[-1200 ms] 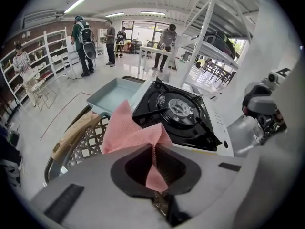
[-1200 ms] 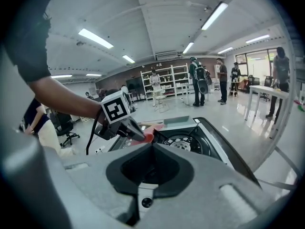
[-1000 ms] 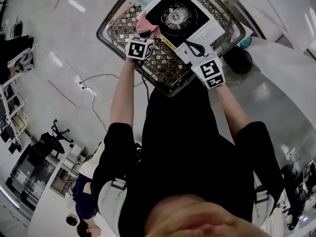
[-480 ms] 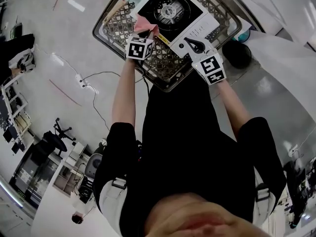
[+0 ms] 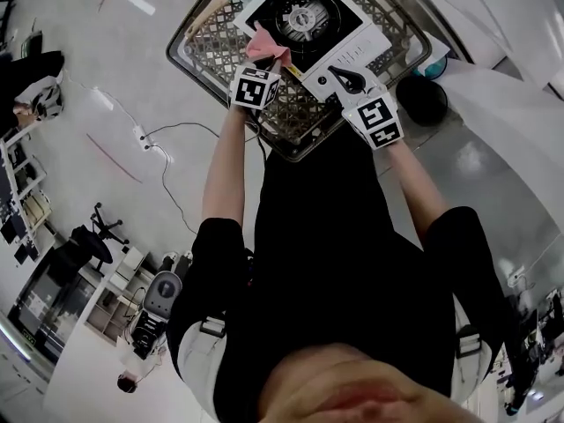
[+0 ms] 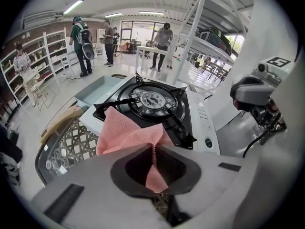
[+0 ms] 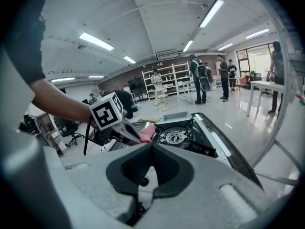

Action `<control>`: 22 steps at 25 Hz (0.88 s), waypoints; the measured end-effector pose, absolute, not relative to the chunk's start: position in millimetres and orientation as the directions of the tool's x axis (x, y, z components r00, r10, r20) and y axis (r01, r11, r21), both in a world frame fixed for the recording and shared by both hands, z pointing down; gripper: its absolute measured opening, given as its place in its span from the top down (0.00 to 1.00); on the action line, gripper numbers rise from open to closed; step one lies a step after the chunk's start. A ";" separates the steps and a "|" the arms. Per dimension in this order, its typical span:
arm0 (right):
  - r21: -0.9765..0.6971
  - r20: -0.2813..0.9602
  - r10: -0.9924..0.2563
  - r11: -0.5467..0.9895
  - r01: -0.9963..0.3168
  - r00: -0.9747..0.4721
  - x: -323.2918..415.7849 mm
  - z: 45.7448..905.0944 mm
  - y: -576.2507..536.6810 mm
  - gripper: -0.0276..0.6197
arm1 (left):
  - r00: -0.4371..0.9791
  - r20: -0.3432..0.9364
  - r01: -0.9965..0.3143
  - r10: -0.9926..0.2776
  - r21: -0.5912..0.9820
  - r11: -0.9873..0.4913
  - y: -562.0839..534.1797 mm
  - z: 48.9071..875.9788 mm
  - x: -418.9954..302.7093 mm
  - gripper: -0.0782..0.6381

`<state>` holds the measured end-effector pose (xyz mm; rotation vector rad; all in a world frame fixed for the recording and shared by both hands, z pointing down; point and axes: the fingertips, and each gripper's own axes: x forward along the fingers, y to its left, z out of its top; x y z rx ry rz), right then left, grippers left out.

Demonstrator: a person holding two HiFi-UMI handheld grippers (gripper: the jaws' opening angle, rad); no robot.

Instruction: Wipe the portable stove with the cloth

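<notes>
1. Reaching out from the person's bare forearms, both grippers sit over the lattice table [image 5: 300,126]. The left gripper [image 5: 263,64] is at about 10 o'clock of the right gripper [image 5: 351,85].
2. The left gripper's jaws are clenched on the cloth [image 6: 124,130], and a narrow strip of it hangs down between the pads.
3. The right gripper's jaws are pressed together with nothing between them. Their tips are over the stove's white control strip, at 5 o'clock of the burner [image 5: 302,22]; whether they touch it I cannot tell.
4. The cloth is pink, with a fine woven mesh texture and a zigzag-cut edge. It is bunched into soft folds and spreads from the jaws onto the black top of the portable stove [image 5: 348,55], at about 8 o'clock of the burner. It covers that corner and lies against a pan-support prong.
5. The stove stands on the table at 12 o'clock in the head view. It has a white body, a black square top, a round silver-capped burner, black pan-support prongs and a small dark knob [image 6: 208,142] on the control strip.
6. Farthest off, in the left gripper view, people [image 6: 83,42] stand at 11 o'clock beside white shelves [image 6: 28,75].
</notes>
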<state>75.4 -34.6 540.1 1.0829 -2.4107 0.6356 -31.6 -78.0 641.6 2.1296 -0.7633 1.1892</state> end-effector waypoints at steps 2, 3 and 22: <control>-0.230 0.541 -0.575 0.601 -0.766 -0.614 74.8 542.2 -36.5 0.95 | 0.442 0.878 -0.700 -0.184 0.209 -0.683 -75.1 643.3 -29.5 0.87; -0.230 0.542 -0.572 0.604 -0.763 -0.616 74.4 543.7 -36.4 0.95 | 0.444 0.879 -0.692 -0.175 0.212 -0.690 -73.2 644.3 -28.5 0.87; -0.192 0.549 -0.495 0.710 -0.678 -0.674 56.0 531.7 -32.6 0.95 | 0.456 0.864 -0.680 -0.214 0.183 -0.710 -15.1 632.2 -5.7 0.87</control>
